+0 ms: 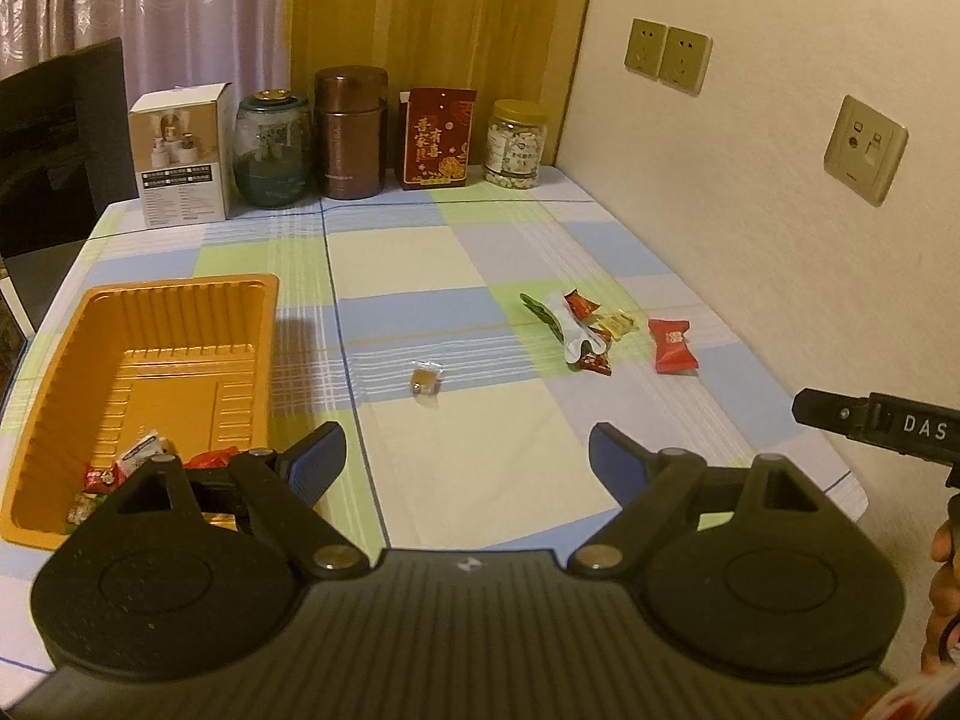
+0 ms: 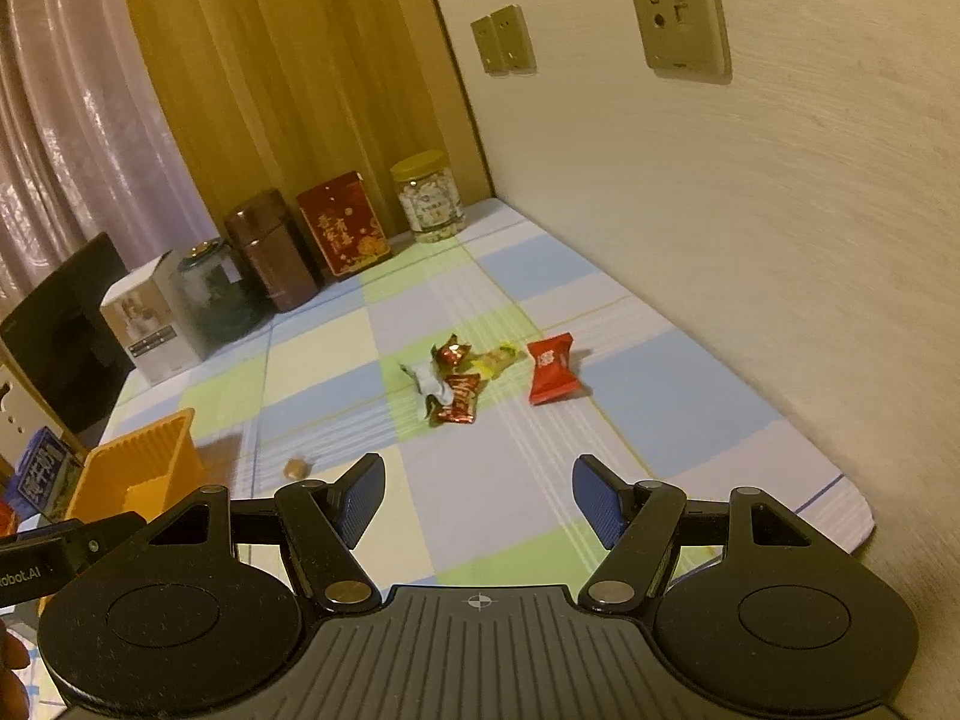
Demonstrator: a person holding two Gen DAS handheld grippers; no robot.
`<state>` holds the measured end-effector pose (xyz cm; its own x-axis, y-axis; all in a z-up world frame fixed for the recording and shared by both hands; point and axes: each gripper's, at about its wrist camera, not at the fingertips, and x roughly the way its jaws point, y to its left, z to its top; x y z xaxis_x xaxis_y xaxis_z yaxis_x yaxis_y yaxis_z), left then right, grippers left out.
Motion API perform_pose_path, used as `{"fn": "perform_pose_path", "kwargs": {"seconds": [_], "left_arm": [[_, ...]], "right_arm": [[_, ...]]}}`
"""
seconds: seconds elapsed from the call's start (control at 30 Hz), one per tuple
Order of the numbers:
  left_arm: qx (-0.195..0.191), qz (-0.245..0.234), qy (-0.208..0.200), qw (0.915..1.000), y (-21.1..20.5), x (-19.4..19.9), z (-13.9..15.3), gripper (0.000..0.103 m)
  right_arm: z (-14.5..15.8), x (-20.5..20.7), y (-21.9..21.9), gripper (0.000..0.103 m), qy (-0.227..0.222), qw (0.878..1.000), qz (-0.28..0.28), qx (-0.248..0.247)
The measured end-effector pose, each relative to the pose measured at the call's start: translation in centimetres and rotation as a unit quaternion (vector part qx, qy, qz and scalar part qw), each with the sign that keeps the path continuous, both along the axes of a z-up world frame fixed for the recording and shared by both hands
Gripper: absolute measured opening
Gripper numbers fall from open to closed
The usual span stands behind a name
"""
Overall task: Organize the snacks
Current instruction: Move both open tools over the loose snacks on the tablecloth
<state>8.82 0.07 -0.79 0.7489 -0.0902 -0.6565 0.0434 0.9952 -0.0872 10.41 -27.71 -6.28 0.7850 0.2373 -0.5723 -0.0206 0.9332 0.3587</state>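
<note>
Sitting partway: few snacks (image 1: 129, 468) in orange tray (image 1: 180, 312), pile (image 1: 585, 327) and small candy (image 1: 425, 381) waiting on bench (image 1: 456, 276); left gripper (image 1: 468, 456) and right gripper (image 2: 478, 498) gaping wide, carrying nothing.

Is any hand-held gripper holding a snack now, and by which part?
Nothing is held. The left hand-held gripper and the right hand-held gripper both stand open and empty above the table.

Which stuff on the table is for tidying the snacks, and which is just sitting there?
For the job:
orange tray, some snacks already inside
small brown candy
pile of wrapped snacks
red snack packet

Just sitting there:
white box
green glass jar
brown canister
red gift box
yellow-lidded jar
</note>
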Motion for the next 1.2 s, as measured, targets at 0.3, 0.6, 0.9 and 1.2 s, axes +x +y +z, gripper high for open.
{"fn": "perform_pose_path", "kwargs": {"seconds": [0.3, 0.6, 0.9, 1.2], "left_arm": [[-0.009, -0.008, 0.006, 0.9999, -0.3, 2.1, -1.3, 0.087], [-0.013, -0.004, 0.018, 0.9997, -0.2, 5.2, -3.3, 0.087], [-0.012, 0.004, 0.031, 0.9994, 0.3, 8.7, -5.7, 0.086], [-0.005, 0.007, 0.035, 0.9994, 0.2, 12.4, -8.9, 0.075]], "right_arm": [[-1.1, 1.7, -0.7, 0.069, 0.009, 1.0, -0.005, -0.001], [-2.4, 4.7, -1.1, 0.069, 0.015, 1.0, -0.011, -0.011], [-4.3, 8.9, -1.4, 0.069, 0.023, 0.999, -0.015, -0.025], [-7.1, 13.0, -1.1, 0.069, 0.03, 0.999, -0.01, -0.041]]}}
